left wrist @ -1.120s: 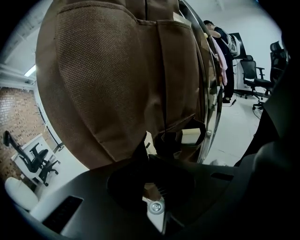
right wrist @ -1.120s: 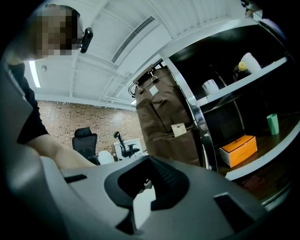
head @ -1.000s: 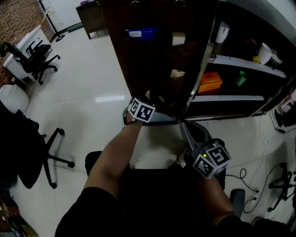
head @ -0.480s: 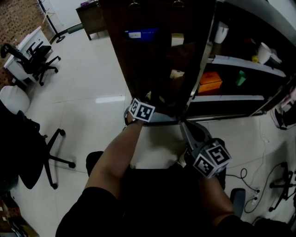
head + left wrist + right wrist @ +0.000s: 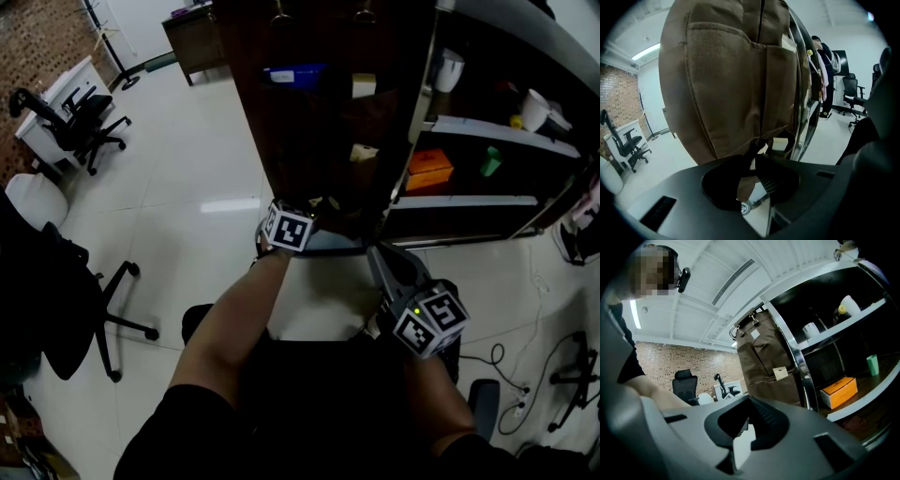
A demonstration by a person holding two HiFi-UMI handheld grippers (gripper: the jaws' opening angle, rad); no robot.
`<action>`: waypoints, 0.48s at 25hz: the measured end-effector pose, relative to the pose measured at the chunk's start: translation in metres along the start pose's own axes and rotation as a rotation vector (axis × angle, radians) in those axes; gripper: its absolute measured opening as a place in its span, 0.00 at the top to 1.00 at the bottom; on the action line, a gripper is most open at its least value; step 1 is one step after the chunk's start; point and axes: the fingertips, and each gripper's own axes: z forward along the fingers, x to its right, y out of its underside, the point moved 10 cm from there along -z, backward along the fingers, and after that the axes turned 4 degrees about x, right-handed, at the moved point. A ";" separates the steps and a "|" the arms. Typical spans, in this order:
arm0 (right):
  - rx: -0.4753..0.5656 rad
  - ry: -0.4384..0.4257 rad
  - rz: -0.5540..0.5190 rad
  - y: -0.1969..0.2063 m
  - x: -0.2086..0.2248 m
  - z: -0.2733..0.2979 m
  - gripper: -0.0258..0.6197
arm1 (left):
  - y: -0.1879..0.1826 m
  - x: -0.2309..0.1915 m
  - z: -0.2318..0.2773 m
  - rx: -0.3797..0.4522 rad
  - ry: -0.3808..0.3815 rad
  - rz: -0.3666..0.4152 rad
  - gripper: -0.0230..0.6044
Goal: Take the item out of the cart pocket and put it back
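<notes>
Pale glossy floor (image 5: 178,159) all round, and on it stood the cart (image 5: 487,127), dark shelves w/ a chrome upright (image 5: 419,94) at the corner. Hung on the cart's end was the brown fabric organizer (image 5: 309,112), rows of pockets, filling most of the L gripper view. Office chairs (image 5: 80,117) stood well off to the left. The person's forearm (image 5: 230,319) reached up to the organizer's bottom edge, and the L gripper (image 5: 754,159) was right there, tips just under the lowest pockets. Its jaws had just been opening: they stood apart, pads pressing on nothing. A tan sliver showed in the gap, couldn't tell what. The R gripper (image 5: 747,427) hung at lower right in the head view, well apart from the organizer but facing it, jaws w/ a narrow gap and only floor showing thru. On the shelves sat an orange box (image 5: 428,169), w/ a green cup (image 5: 489,159) near it. And the cream item (image 5: 779,144), card or small box, couldn't tell, sat in the little black pocket (image 5: 792,139) at the organizer's bottom corner, beside the upright, just beyond the L jaw tips, not gripped.
</notes>
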 end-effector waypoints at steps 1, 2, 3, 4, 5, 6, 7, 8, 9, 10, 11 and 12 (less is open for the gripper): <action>-0.001 -0.003 -0.001 0.000 -0.001 0.000 0.93 | -0.003 -0.002 -0.005 0.013 -0.003 -0.027 0.82; -0.004 -0.008 0.000 0.001 -0.001 -0.001 0.93 | -0.007 -0.003 -0.010 0.031 -0.002 -0.050 0.82; -0.008 -0.013 0.002 0.001 -0.002 -0.002 0.93 | -0.013 -0.003 -0.016 0.054 0.004 -0.069 0.84; -0.010 -0.018 0.002 0.001 -0.002 -0.003 0.93 | -0.020 -0.003 -0.022 0.084 0.010 -0.083 0.90; -0.009 -0.022 0.002 0.000 -0.003 -0.004 0.93 | -0.028 -0.002 -0.030 0.121 0.015 -0.090 0.95; -0.006 -0.025 0.001 -0.002 -0.005 -0.004 0.93 | -0.037 0.000 -0.040 0.162 0.019 -0.092 0.96; -0.004 -0.029 0.000 -0.004 -0.007 -0.005 0.93 | -0.046 0.002 -0.052 0.202 0.021 -0.089 0.96; -0.001 -0.034 -0.001 -0.006 -0.009 -0.005 0.93 | -0.054 0.004 -0.064 0.239 0.020 -0.082 0.96; 0.003 -0.040 -0.004 -0.009 -0.011 -0.005 0.93 | -0.062 0.007 -0.077 0.275 0.019 -0.073 0.96; 0.007 -0.046 -0.008 -0.011 -0.014 -0.005 0.93 | -0.070 0.010 -0.090 0.309 0.021 -0.063 0.96; 0.011 -0.053 -0.013 -0.014 -0.016 -0.006 0.93 | -0.078 0.014 -0.105 0.344 0.027 -0.055 0.96; 0.014 -0.058 -0.018 -0.016 -0.019 -0.006 0.93 | -0.087 0.017 -0.120 0.378 0.036 -0.046 0.96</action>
